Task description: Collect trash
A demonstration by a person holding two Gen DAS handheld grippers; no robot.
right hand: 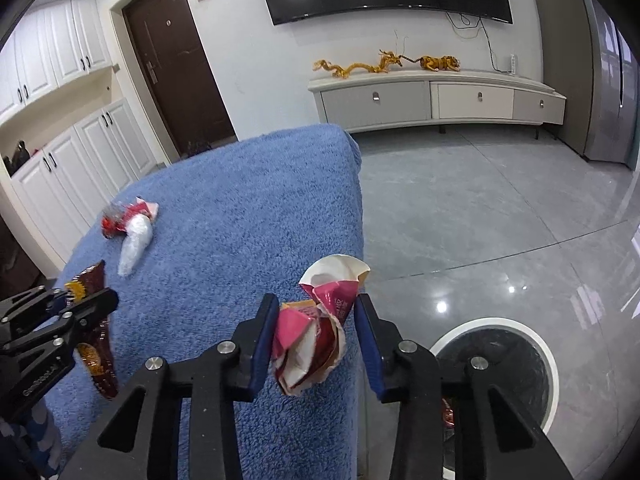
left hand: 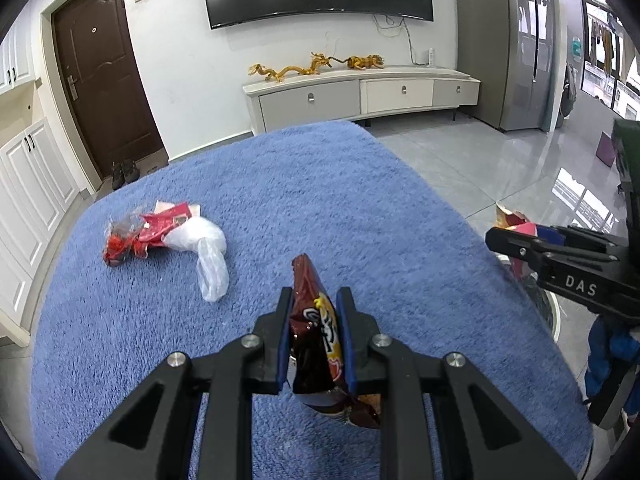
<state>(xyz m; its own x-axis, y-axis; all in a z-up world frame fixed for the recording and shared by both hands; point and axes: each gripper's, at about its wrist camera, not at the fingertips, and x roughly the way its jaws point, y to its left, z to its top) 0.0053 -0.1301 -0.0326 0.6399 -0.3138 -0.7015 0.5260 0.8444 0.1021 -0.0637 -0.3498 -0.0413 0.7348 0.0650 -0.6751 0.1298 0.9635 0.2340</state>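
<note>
A dark brown snack bag [left hand: 310, 344] stands upright between the blue pads of my left gripper [left hand: 314, 300], which is shut on it above the blue towel-covered table [left hand: 320, 184]. The right wrist view shows that bag [right hand: 98, 356] hanging from the left gripper [right hand: 86, 304] at the left. My right gripper [right hand: 316, 304] is shut on a crumpled pink and white wrapper [right hand: 316, 332] at the table's right edge. From the left wrist, the right gripper [left hand: 490, 240] reaches in with that wrapper [left hand: 510, 216] sticking out. A red wrapper [left hand: 136, 236] and a clear plastic bag [left hand: 204, 252] lie together on the towel's left.
A round bin with a white rim [right hand: 550, 360] and a dark liner stands on the grey tiled floor [right hand: 480, 208], just right of the table and below my right gripper. Farther off are a low TV cabinet [right hand: 432, 100], a brown door [right hand: 172, 64] and white cupboards [right hand: 80, 160].
</note>
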